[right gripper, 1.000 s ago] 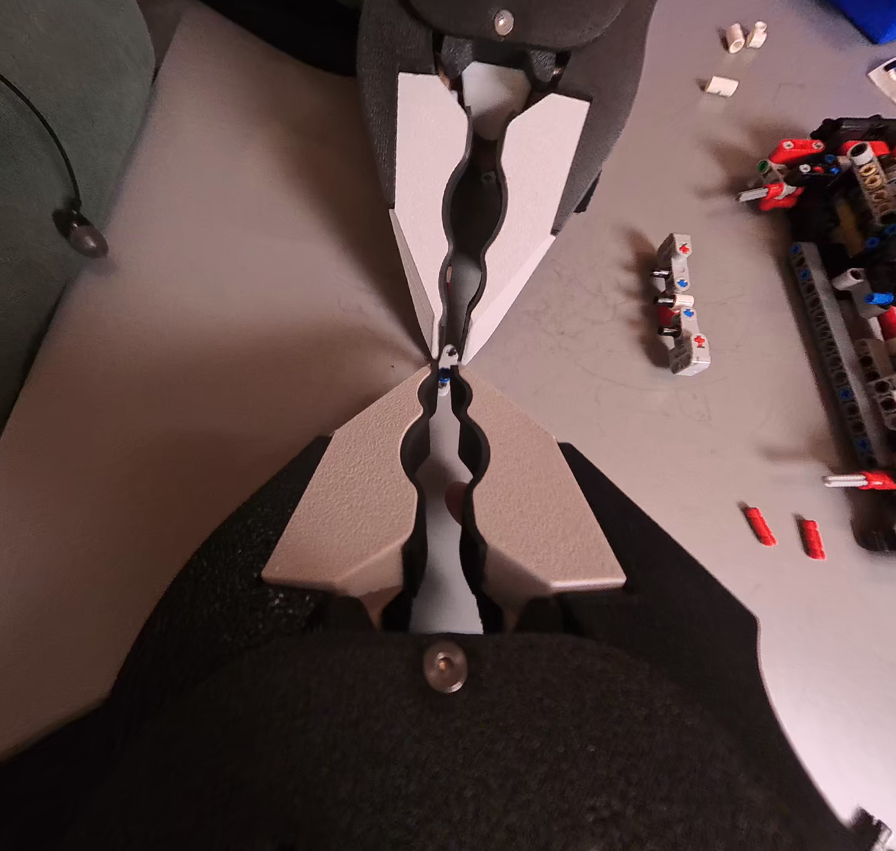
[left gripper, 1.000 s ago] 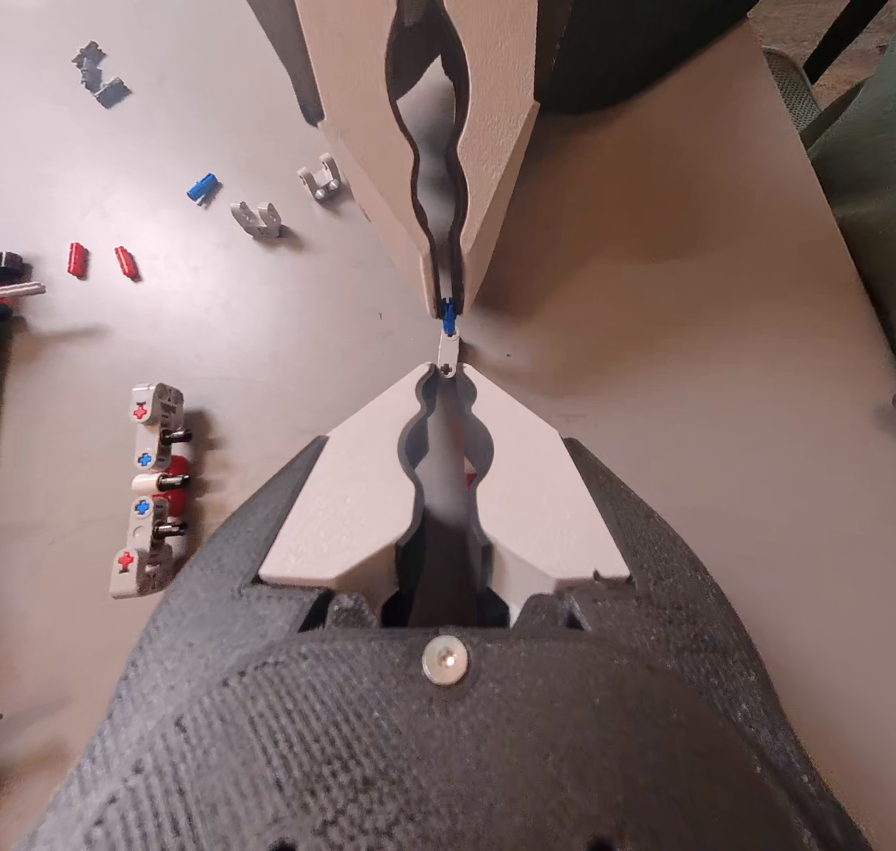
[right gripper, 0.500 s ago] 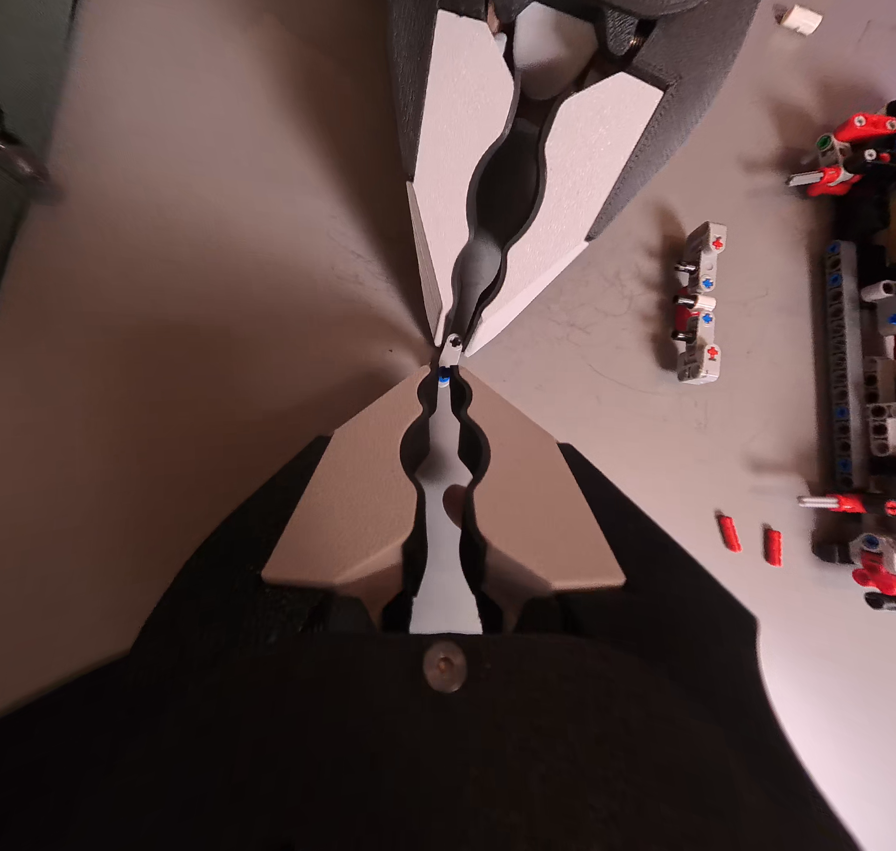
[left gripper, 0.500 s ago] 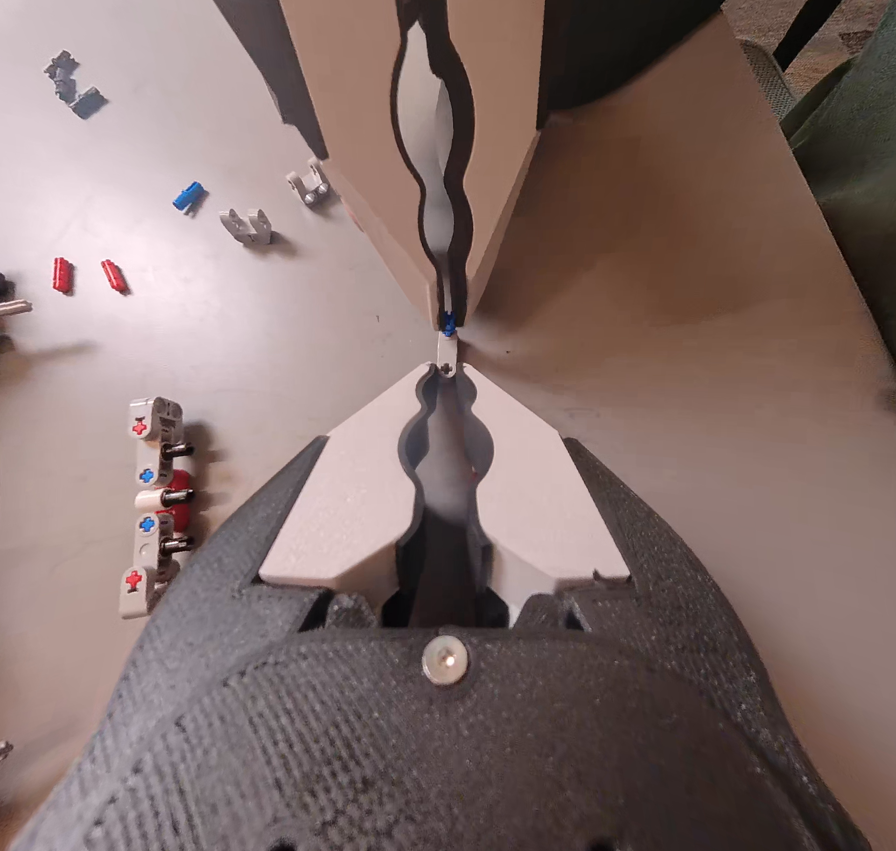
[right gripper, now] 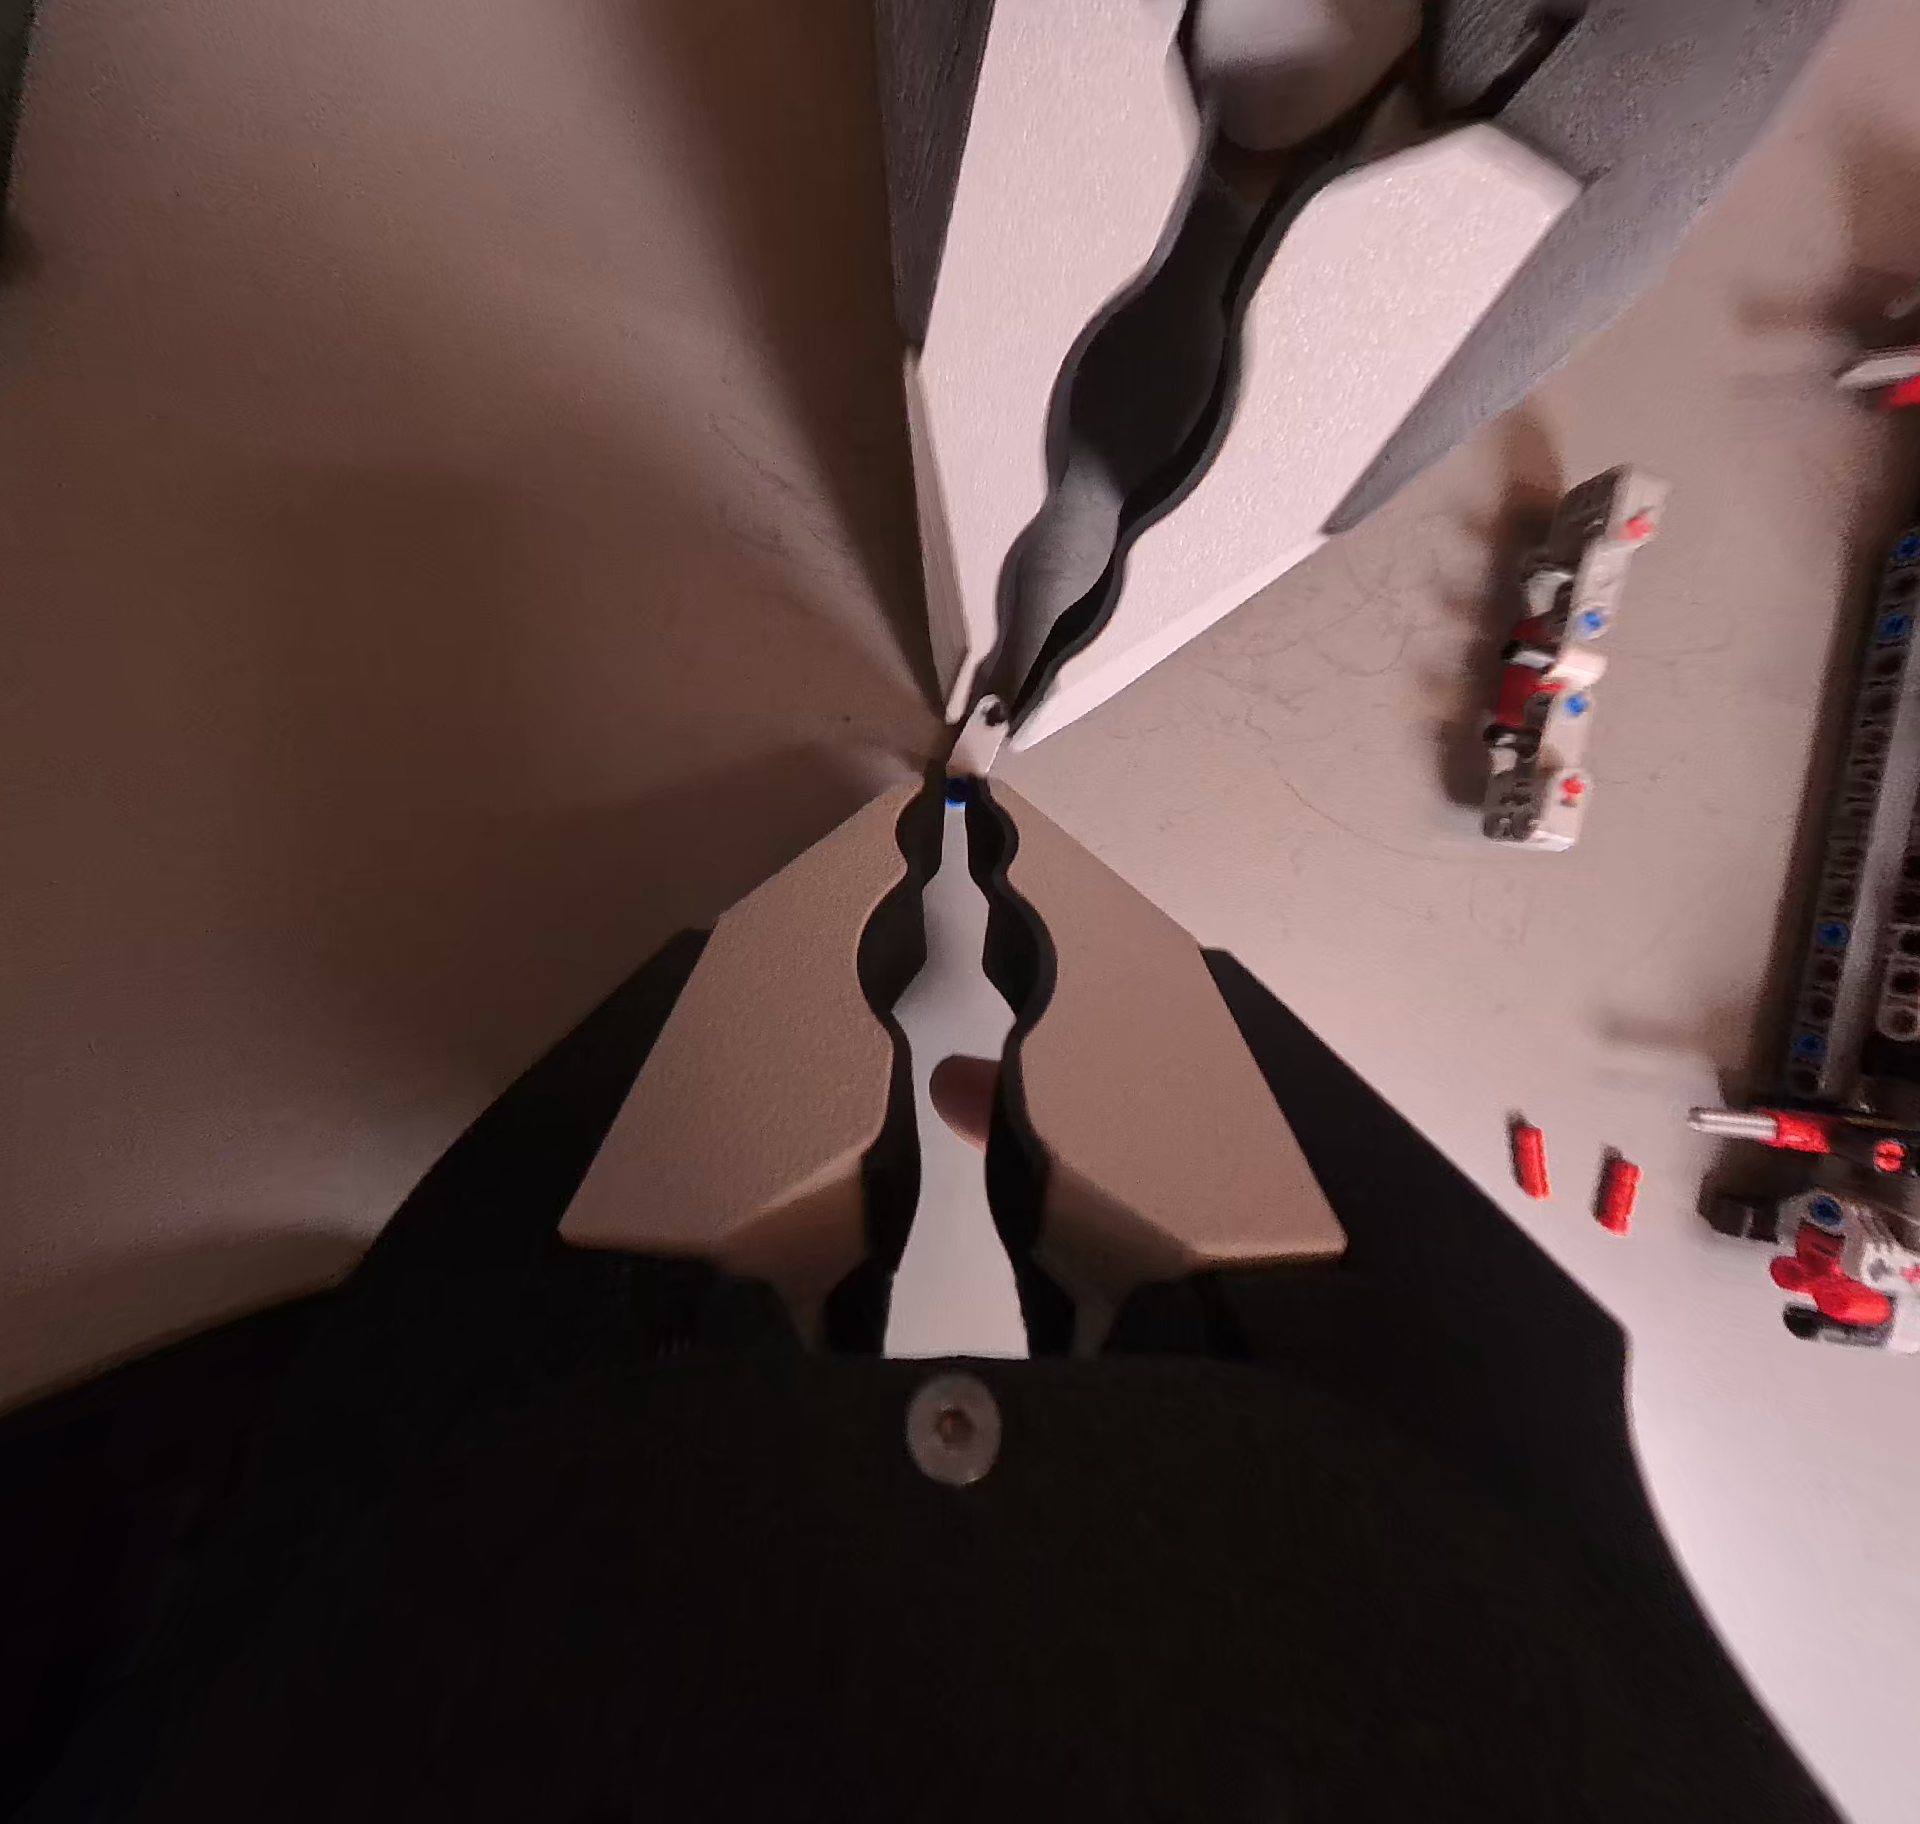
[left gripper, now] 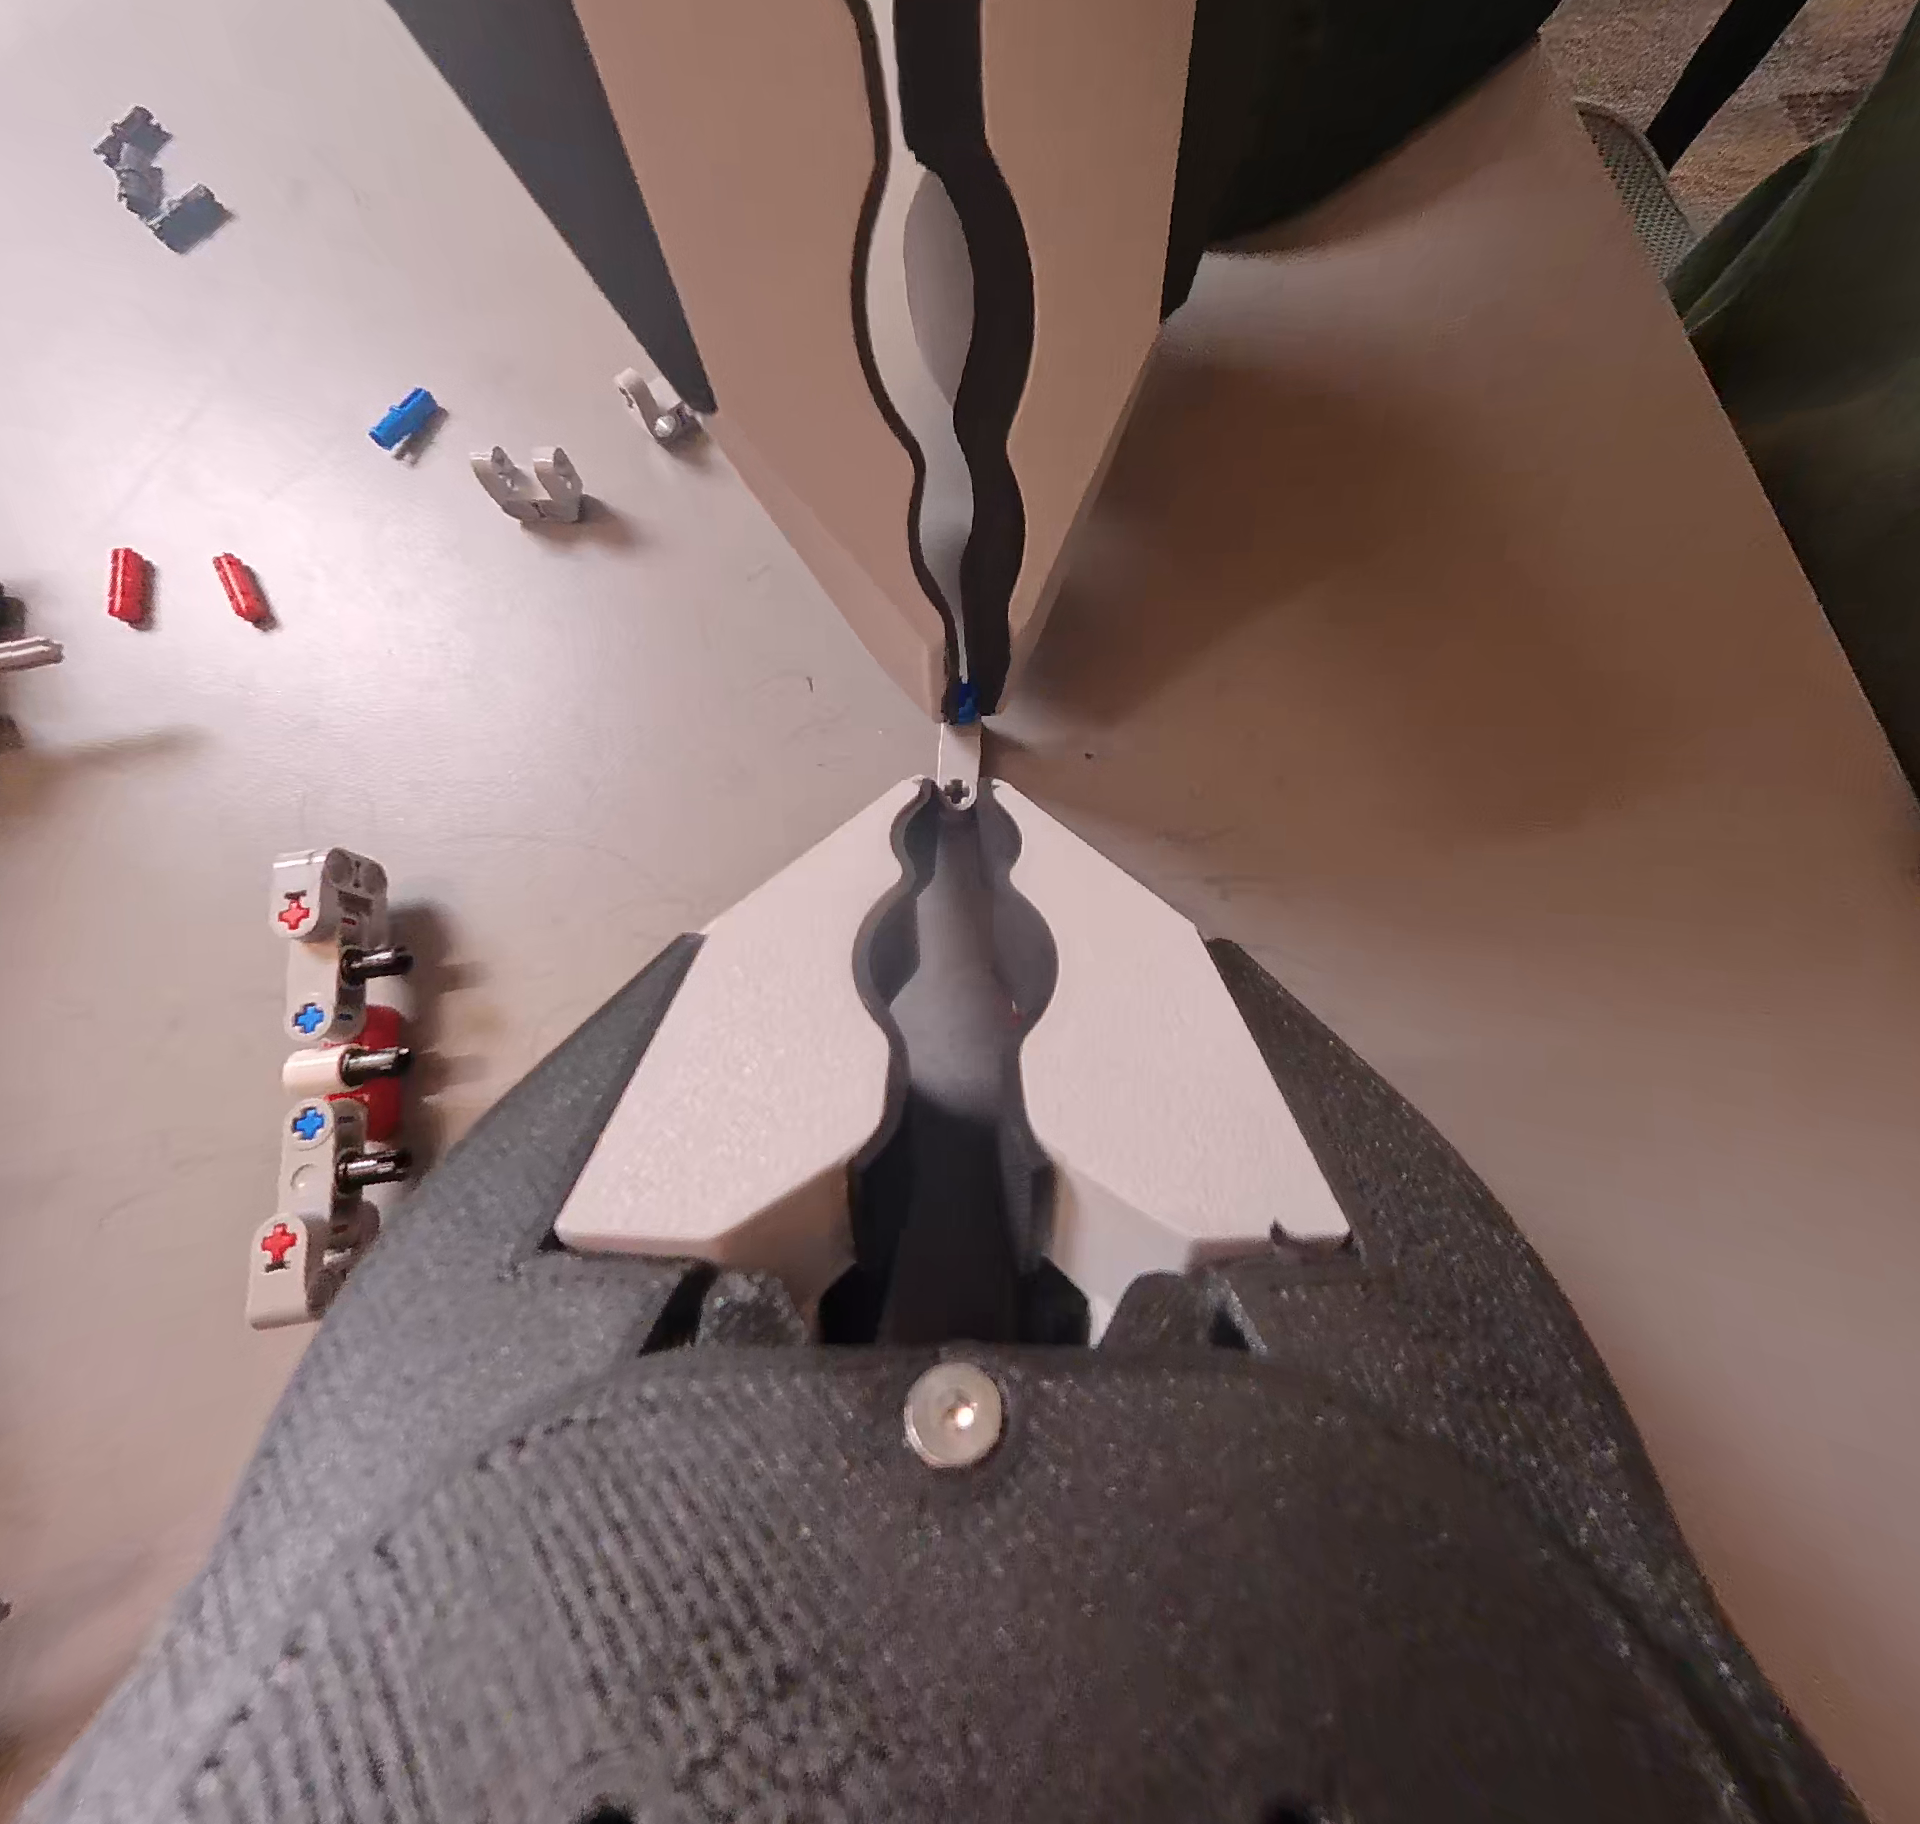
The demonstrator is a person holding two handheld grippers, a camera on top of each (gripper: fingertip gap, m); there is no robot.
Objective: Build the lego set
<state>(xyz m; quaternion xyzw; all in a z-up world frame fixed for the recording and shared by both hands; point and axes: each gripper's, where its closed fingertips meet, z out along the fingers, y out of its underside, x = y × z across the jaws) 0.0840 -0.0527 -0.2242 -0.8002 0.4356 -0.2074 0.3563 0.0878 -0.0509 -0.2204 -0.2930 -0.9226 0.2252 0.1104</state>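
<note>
You are holding the left gripper [left gripper: 958, 798] clamped on a small grey connector [left gripper: 958, 764], pinched at the very fingertips, in the air over the counter [left gripper: 1455, 839]. Straight ahead at 12 o'clock, tip to tip with it, you are holding the right gripper [left gripper: 966, 704] clamped on a blue pin [left gripper: 966, 702]. The pin's end is touching the connector's far end; whether it has entered the hole cannot be told.

Step in hand, as I judge it: you are mating pin to connector in mid-air. The next move is calling for a straight push along the common axis, both grips staying firm; any tilt will likely pop the tiny piece out.

At 9 o'clock, nearest, a grey sub-assembly [left gripper: 322, 1078] with black pins and red and blue axle ends is lying on the counter. Farther, at 10 o'clock, two red pins [left gripper: 182, 585] are lying side by side; beyond them a spare blue pin [left gripper: 405, 418] and a grey fork piece [left gripper: 532, 486]. Farthest, at 11 o'clock, dark grey bits [left gripper: 161, 179] are lying. Nothing is standing between the grippers.
</note>
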